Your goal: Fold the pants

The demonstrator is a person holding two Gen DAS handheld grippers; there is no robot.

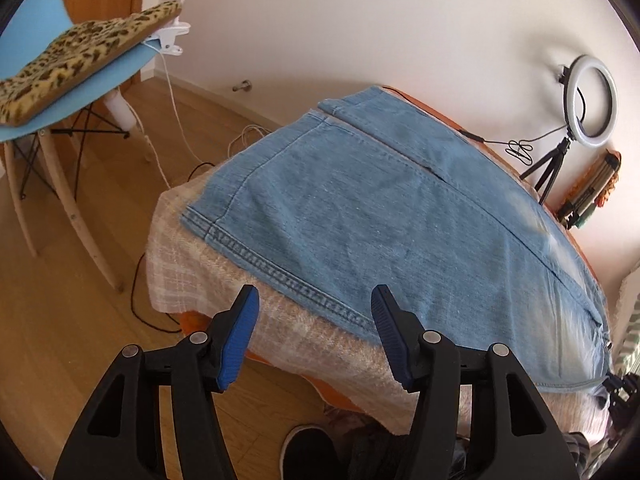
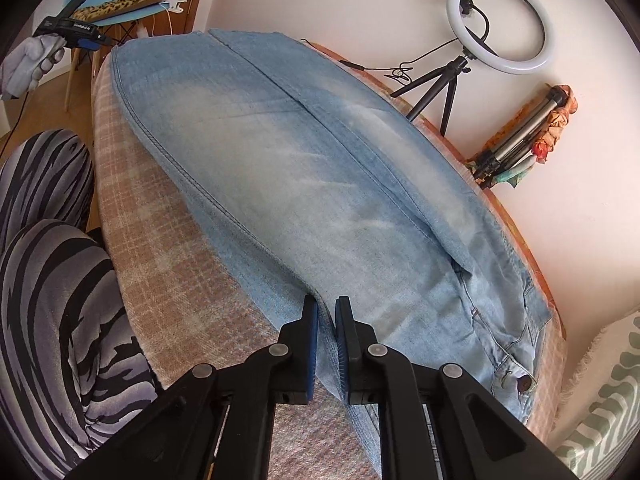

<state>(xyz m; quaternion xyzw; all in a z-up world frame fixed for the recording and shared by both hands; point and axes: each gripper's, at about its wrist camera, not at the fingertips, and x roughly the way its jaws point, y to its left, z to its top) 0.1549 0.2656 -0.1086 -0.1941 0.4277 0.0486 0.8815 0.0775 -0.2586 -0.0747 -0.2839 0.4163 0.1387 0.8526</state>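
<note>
The pants [image 2: 304,184], light blue denim, lie flat along the worktop [image 2: 168,264], which is covered by a pale plaid cloth [image 1: 200,280]. The legs run side by side toward the worktop's far end and the waistband, with its button, sits at the near right corner in the right wrist view. The denim's long stitched edge runs parallel to the worktop's near edge, leaving a bare strip of plaid cloth beside it.

The right tool [image 2: 327,316] has its fingers nearly together, pinching the near edge of the denim close to the waist end. The left tool [image 1: 316,308] hangs with its fingers wide apart just off the near edge at the hem end, gripping nothing, the stitched hem edge between and beyond its tips.

Along the far edge, against the wall, stand a ring light [image 2: 500,24] on its tripod and a folded tripod [image 2: 520,128]. Off the hem end is open wooden floor [image 1: 80,320] with a blue chair [image 1: 80,92].
</note>
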